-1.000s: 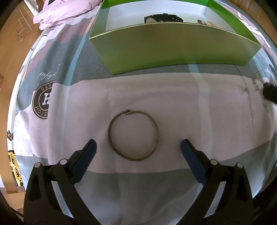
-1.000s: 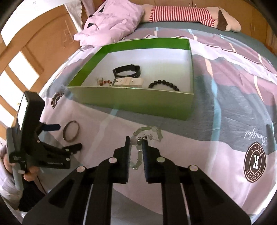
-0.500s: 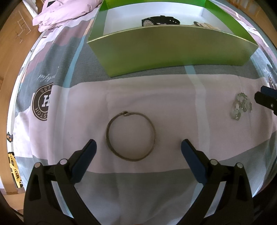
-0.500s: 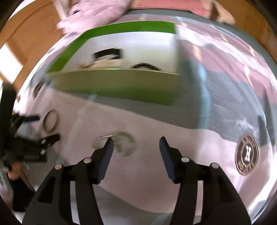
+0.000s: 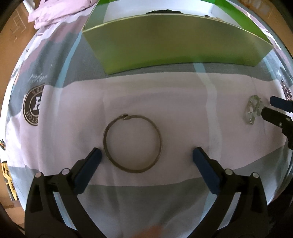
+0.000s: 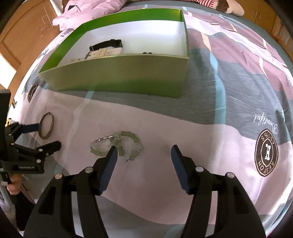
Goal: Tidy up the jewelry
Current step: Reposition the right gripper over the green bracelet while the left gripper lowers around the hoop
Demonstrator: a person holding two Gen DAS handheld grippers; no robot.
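Note:
A thin metal bangle (image 5: 132, 143) lies flat on the bedspread between the fingers of my left gripper (image 5: 146, 158), which is open and low over it. It also shows in the right wrist view (image 6: 46, 128). A pale green bead bracelet (image 6: 117, 144) lies in a heap on the bedspread just ahead of my right gripper (image 6: 143, 152), which is open and empty; its left fingertip overlaps the heap. The bracelet also shows at the right of the left wrist view (image 5: 252, 109). A green box (image 6: 117, 76) with a white floor stands beyond both.
The box holds a black watch (image 6: 107, 44), a pale strap (image 6: 102, 53) and dark beads (image 6: 147, 53). A lilac pillow (image 6: 91, 12) and a striped plush toy (image 6: 219, 4) lie behind it. The left gripper (image 6: 45, 135) shows at the left of the right wrist view.
My right gripper opened, let go of the green bead bracelet, which now lies on the bedspread, and drew back. My left gripper moved slightly closer to the bangle.

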